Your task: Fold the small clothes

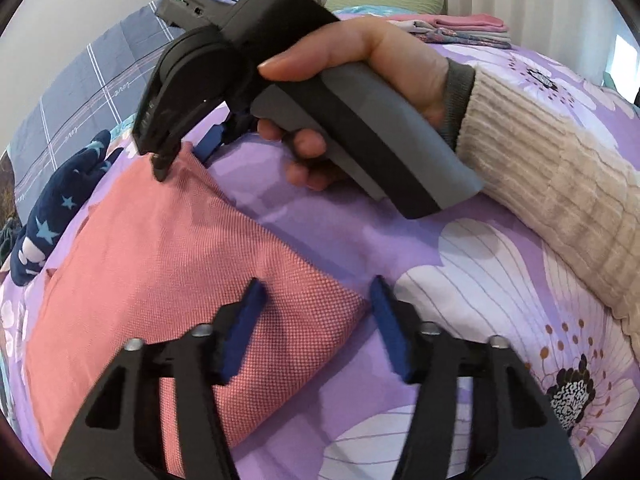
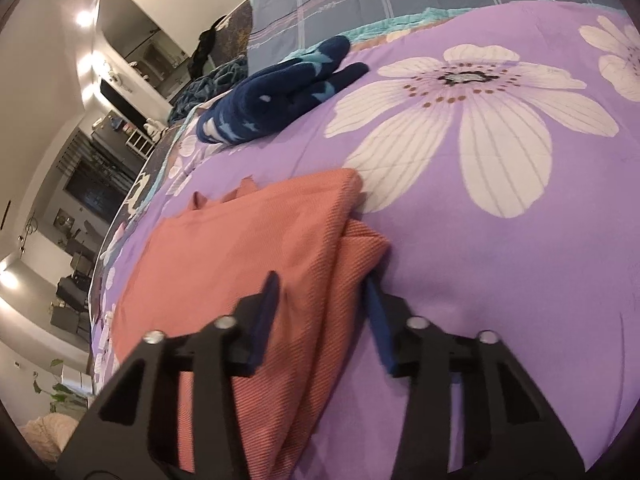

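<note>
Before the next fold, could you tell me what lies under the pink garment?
The pink garment lies flat on the purple floral bedspread, which shows on every side. Its own folded layers show at the right edge. Whatever else may sit beneath it is covered.

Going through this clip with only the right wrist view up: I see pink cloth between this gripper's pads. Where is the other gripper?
Observer: The left gripper is at one corner of the pink cloth, jaws apart, one pad over the fabric and the other over the bedspread.
Operator: Is anything folded already?
Observer: Yes, a stack of folded clothes lies at the far side of the bed, beyond the right hand.
Operator: What is on that arm?
Observer: A cream ribbed sleeve reaches to the wrist.
</note>
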Motion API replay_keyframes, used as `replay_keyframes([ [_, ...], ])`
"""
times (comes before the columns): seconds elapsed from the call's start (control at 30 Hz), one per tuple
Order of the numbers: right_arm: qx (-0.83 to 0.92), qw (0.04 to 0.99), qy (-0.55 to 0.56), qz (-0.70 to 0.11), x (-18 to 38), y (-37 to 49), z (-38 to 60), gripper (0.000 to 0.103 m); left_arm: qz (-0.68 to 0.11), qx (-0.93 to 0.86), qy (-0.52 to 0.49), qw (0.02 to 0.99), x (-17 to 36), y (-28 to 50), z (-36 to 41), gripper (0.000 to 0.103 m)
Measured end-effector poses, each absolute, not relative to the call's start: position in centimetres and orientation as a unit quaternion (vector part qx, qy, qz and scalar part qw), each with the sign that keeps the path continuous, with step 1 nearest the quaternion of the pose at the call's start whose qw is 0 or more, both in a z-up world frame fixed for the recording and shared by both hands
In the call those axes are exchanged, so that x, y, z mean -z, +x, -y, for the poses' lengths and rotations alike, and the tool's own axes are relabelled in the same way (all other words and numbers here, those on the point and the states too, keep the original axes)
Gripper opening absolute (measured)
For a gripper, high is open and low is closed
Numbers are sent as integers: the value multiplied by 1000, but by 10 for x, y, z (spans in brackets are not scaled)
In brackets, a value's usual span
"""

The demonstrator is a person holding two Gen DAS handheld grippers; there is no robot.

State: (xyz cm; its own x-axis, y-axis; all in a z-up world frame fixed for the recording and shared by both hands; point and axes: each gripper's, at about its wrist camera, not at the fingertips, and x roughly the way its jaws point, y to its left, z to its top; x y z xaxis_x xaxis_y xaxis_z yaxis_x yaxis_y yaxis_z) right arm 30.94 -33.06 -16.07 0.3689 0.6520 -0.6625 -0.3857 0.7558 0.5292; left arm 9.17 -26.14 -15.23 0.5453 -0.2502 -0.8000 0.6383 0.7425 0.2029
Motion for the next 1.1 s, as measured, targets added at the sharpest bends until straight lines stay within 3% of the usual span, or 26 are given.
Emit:
replay_keyframes([
  [0.07, -315, 811, 158, -467, 163, 313, 336, 28, -399, 263, 247, 843, 152, 91, 264, 45],
  [0.2, -320, 810, 164, -464, 163, 312, 339, 29, -393, 264, 261, 841, 151, 87, 269, 41],
  [0.27, -330, 808, 161, -460, 161, 310, 338, 44, -393, 266, 260, 841, 151, 88, 267, 41],
  [0.33, -343, 809, 152, -453, 158, 307, 332, 52, -397, 269, 253, 840, 151, 91, 265, 40],
  [0.37, -341, 814, 141, -448, 157, 306, 328, 45, -398, 272, 251, 840, 151, 92, 265, 36],
  [0.4, -334, 821, 133, -443, 156, 307, 325, 31, -398, 276, 250, 839, 151, 92, 265, 33],
  [0.43, -314, 831, 124, -442, 157, 308, 323, 10, -398, 281, 249, 837, 151, 93, 265, 28],
  [0.5, -310, 827, 159, -442, 160, 311, 327, 9, -393, 307, 237, 834, 149, 94, 263, 18],
  [0.57, -324, 830, 191, -412, 147, 305, 334, 9, -396, 325, 221, 830, 146, 95, 258, 15],
  [0.7, -354, 842, 178, -366, 124, 290, 331, 9, -408, 347, 193, 822, 145, 102, 254, 14],
  [0.8, -309, 845, 159, -406, 149, 305, 330, 10, -414, 349, 193, 818, 152, 104, 255, 14],
  [0.87, -307, 815, 206, -446, 174, 321, 339, 9, -411, 345, 202, 819, 154, 103, 258, 14],
  [1.1, -303, 831, 203, -421, 162, 314, 344, 9, -412, 336, 211, 820, 155, 100, 264, 14],
])
